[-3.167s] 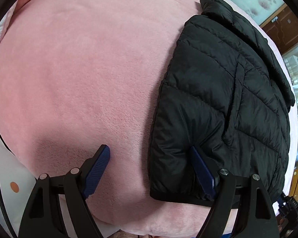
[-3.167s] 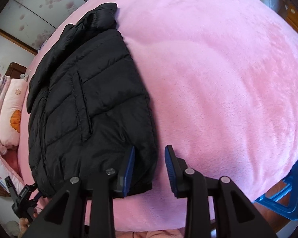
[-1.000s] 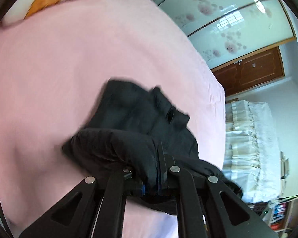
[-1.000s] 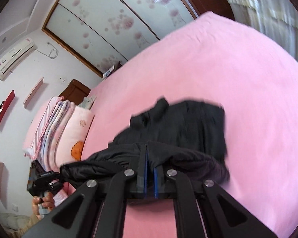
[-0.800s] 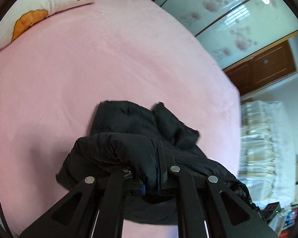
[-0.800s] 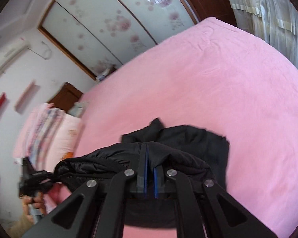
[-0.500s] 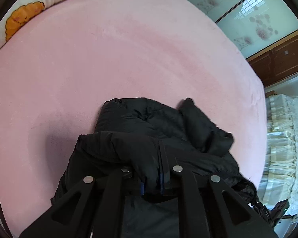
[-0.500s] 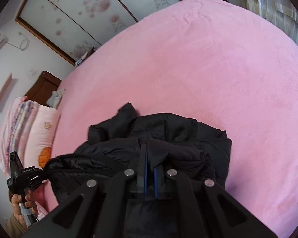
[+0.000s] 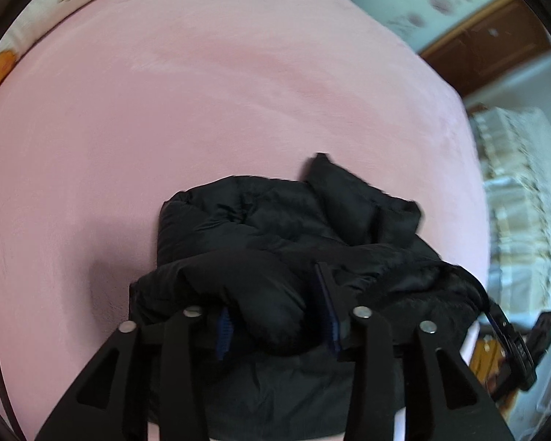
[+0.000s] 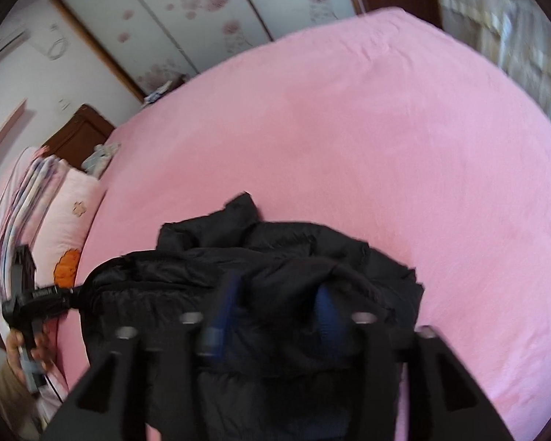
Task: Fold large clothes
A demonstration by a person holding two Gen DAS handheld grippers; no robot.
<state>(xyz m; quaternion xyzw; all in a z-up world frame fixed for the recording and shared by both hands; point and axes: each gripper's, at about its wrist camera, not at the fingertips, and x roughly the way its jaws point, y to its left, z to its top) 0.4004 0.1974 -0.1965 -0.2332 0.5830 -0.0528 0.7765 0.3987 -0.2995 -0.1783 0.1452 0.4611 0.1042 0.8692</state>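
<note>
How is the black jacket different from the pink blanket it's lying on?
The black jacket is dark and puffy with quilted seams, while the pink blanket is pale and fuzzy. The jacket is bunched and folded over itself, but the blanket lies spread flat. The jacket covers only a small patch near the cameras; the blanket fills most of both views. Both look soft.

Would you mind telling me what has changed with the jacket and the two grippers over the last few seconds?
Both grippers closed on the black jacket's near hem, lifted it and carried it forward over the collar end, folding the jacket in half. The left gripper and right gripper have now opened, letting the folded layer go, with fabric still between the fingers. The jacket stays on the pink bedspread; the pillow has not moved.
</note>
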